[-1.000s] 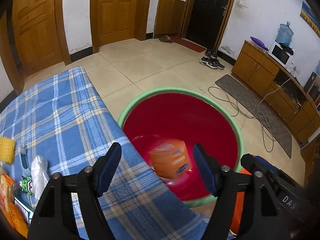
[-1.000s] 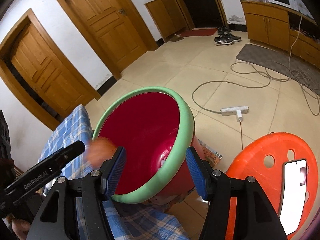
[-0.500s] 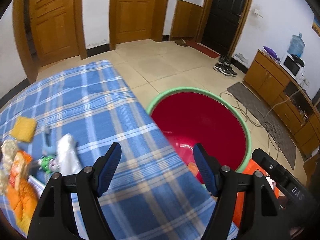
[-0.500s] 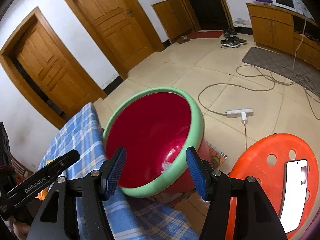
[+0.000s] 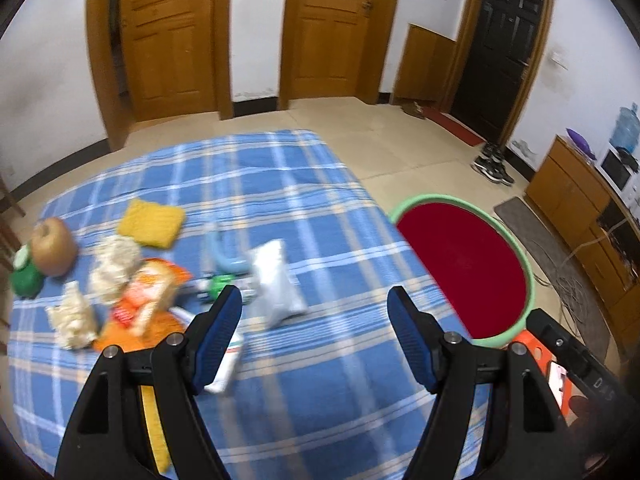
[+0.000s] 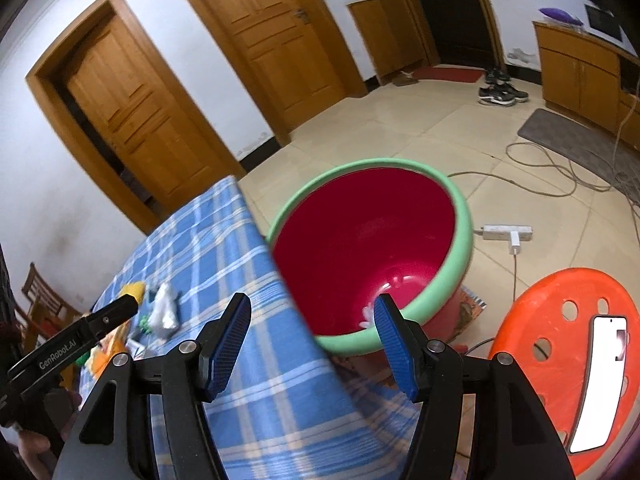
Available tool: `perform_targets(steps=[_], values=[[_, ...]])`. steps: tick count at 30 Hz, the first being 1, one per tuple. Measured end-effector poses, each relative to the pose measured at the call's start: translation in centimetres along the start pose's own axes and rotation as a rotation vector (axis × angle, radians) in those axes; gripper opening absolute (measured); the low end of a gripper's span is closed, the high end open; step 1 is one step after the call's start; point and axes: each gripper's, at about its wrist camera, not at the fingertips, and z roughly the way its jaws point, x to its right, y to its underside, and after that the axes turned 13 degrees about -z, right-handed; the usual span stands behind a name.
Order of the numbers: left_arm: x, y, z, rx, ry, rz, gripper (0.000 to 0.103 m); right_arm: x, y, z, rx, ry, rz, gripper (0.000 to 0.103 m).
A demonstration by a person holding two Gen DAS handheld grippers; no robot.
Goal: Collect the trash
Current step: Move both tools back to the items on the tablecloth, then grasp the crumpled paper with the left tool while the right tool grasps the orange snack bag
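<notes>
two open tools (image 5: 314, 334) (image 6: 310, 338), one red bin (image 6: 464, 216), one stool (image 6: 536, 312)

Bkgd: two wooden doors (image 5: 168, 36) in white wall, black door (image 5: 504, 48) at right w/ red mat. Sneakers (image 5: 492, 166) on tiled floor nr wood cabinets (image 5: 568, 196). Water jug (image 5: 624, 128) on top. Grey rug (image 6: 560, 132), cables, white power strip (image 6: 508, 233). Orange stool (image 6: 560, 344) w/ phone (image 6: 600, 380) lying on it.

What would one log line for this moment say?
left gripper: open, empty, over blue cloth | right gripper: open, empty | trash: on cloth | tub: beside table
</notes>
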Motion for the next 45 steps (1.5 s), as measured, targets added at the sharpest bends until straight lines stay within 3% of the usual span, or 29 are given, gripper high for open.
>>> perform_targets(steps=[14, 27, 37, 45], values=[[-10.2, -0.2, -3.2, 0.064, -0.144, -0.141, 0.075, -7.6, 0.5, 1.0, -0.043, -0.069, -0.142, 0.066], [-19.2, -0.2, -1.2, 0.038, -0.266, -0.253, 0.075, -14.8, 1.0, 3.7, -0.086, -0.118, -0.27, 0.066], [-22.7, -0.2, 1.2, -0.001, -0.249, -0.308, 0.075, -19.4, 1.4, 6.0, -0.115, -0.164, -0.363, 0.066], [-22.9, 0.2, 2.5, -0.012, -0.238, -0.31, 0.075, -22.3, 2.0, 7.6, -0.127, -0.215, -0.426, 0.066]])
